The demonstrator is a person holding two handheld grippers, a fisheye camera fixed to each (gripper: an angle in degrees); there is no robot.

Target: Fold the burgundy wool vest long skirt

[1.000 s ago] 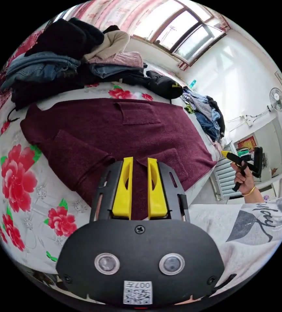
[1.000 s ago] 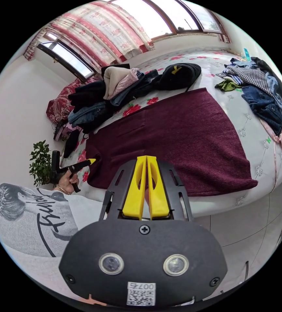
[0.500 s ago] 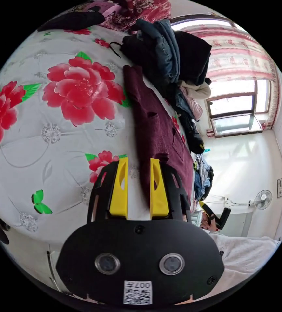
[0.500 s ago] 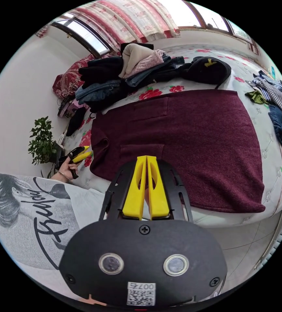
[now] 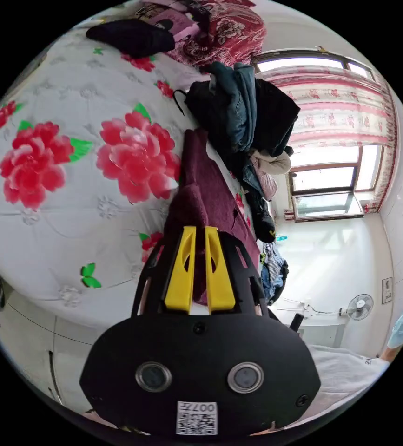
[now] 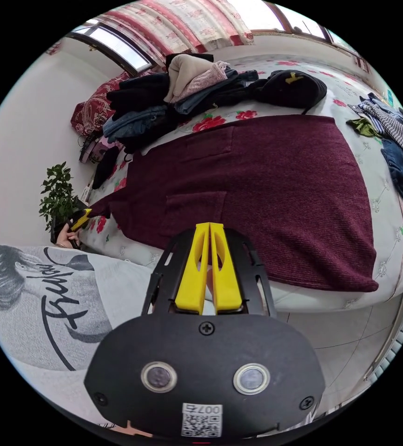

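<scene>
While the burgundy skirt (image 6: 266, 195) lies spread flat across the flowered bed sheet (image 6: 378, 204), one corner of it is drawn out to a point toward the left of the right gripper view, where the left gripper (image 6: 81, 217) has it pinched beside a potted plant (image 6: 58, 197). Below that sits the person's grey printed shirt (image 6: 43, 302). Further right, at the far side of the bed, a heap of dark folded clothes (image 6: 164, 109) and a black bag (image 6: 292, 88) lie just beyond the skirt's far edge. In the middle foreground the right gripper (image 6: 209, 265) hangs clear of the cloth with its yellow jaws nearly together and nothing between them. At the far right, checked and denim garments (image 6: 399, 148) lie near the bed's edge.

Seen from the left gripper view, the sheet's red flowers (image 5: 138, 155) fill the left side, and the left gripper (image 5: 200, 269) has its jaws narrowed onto a bunched fold of the skirt (image 5: 201, 195). A standing fan (image 5: 360, 306) shows at the right.
</scene>
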